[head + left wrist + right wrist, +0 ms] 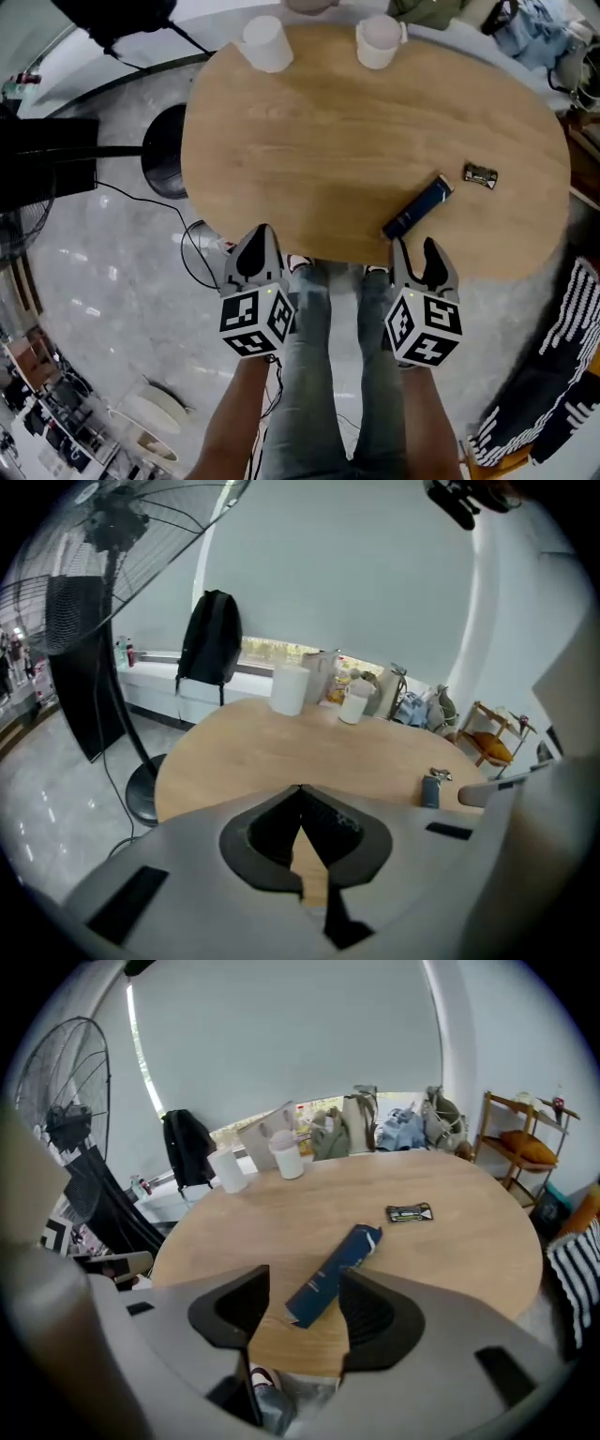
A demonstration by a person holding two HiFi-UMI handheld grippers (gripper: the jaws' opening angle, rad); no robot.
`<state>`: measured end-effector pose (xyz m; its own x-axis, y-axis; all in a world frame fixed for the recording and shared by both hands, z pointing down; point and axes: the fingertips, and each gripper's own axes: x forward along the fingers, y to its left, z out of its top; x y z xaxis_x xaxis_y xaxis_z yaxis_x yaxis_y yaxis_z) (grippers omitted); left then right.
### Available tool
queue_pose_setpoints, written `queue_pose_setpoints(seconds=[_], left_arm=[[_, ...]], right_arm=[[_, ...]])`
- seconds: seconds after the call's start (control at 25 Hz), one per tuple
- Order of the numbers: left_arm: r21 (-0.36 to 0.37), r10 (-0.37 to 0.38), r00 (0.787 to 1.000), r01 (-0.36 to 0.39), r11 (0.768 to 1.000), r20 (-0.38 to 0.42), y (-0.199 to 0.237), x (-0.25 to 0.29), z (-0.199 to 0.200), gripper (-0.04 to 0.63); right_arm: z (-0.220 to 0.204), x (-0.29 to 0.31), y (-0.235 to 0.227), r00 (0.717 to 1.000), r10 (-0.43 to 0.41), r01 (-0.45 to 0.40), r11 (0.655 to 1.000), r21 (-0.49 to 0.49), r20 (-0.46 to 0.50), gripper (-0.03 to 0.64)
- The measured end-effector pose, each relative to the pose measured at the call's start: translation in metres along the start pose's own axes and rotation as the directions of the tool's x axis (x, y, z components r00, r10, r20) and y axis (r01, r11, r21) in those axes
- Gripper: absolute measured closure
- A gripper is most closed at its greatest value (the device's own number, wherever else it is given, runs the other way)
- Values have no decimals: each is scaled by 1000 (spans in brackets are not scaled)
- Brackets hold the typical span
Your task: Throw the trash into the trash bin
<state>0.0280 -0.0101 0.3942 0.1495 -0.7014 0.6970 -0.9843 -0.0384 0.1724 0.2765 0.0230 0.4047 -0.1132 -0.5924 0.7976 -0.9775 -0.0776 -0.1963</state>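
A long dark blue carton [417, 206] lies flat on the oval wooden table [309, 141] near its front edge. A small dark wrapper [480, 175] lies just beyond it to the right. My right gripper [415, 248] stands open at the table edge, and the carton's near end [333, 1274] shows between its jaws [302, 1283], untouched. The wrapper [410, 1212] lies farther back. My left gripper [260, 234] hangs shut and empty at the front edge, left of the carton. In the left gripper view [300, 791] the carton [430, 790] is off to the right. No bin shows.
Two white cups [265, 43] [379, 42] stand at the table's far edge. A standing fan [103, 536] rises on a black base [164, 150] left of the table, with a cable [192, 253] on the floor. Bags [403, 1129] and a wooden shelf [520, 1143] stand behind; a striped cloth [553, 375] lies at right.
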Motion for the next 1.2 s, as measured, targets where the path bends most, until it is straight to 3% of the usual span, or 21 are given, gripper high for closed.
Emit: queue_pose_setpoints(seconds=[0.28,0.6,1.2], left_arm=[[119,-99,993,107,987,-70,-49,35,11,578],[195,-144,983,165,967,-117,-61,67,24,578],[235,-182,969,218,947,-165,-66,113,35,578]], right_arm=[[-9,7,-37,996,-84,84,983,162,-7,379],[-16,33,-48,991,-131,135,954,269,-34,379],[-14,80,-54,982,-165,186,922,338,-89,377]])
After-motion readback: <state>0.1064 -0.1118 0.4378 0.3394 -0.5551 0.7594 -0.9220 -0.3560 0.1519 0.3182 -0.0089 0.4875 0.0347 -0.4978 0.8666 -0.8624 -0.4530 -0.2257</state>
